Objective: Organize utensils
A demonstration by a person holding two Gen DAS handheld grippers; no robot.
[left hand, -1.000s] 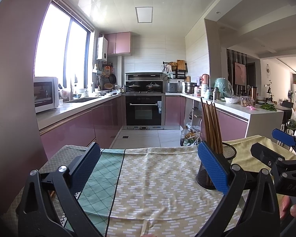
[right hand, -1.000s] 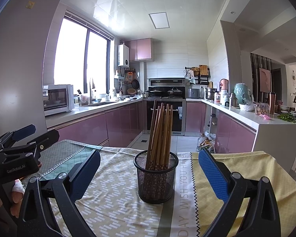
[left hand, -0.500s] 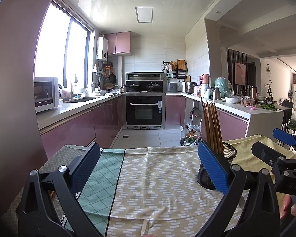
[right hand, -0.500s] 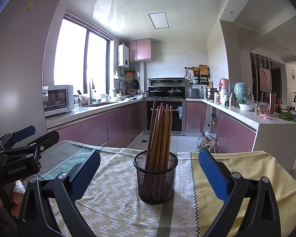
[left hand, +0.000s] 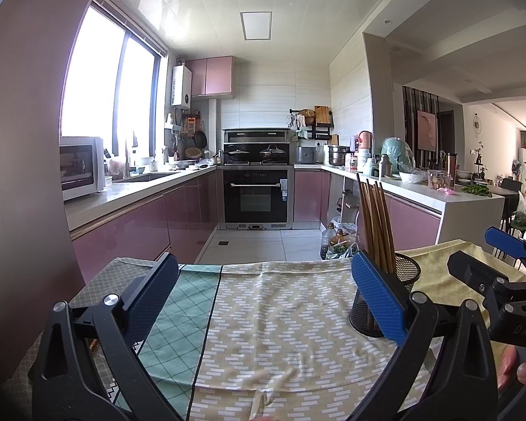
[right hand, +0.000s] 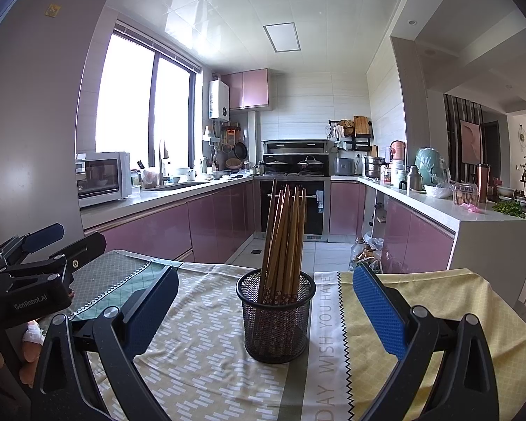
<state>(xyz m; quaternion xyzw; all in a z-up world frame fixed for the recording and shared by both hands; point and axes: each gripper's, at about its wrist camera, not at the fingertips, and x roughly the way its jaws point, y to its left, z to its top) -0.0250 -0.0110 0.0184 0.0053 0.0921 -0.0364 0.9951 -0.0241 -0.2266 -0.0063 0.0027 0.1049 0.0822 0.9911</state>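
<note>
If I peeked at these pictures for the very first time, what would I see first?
First you'd spot the bundle of wooden chopsticks standing up in a black mesh cup in the middle of the patterned tablecloth. The open right gripper frames it with blue pads, and the open left gripper is beside it. Behind is a kitchen with pink cabinets.

Pink cabinets [right hand: 164, 231] line the kitchen; a bright window [right hand: 140, 105] at left.
</note>
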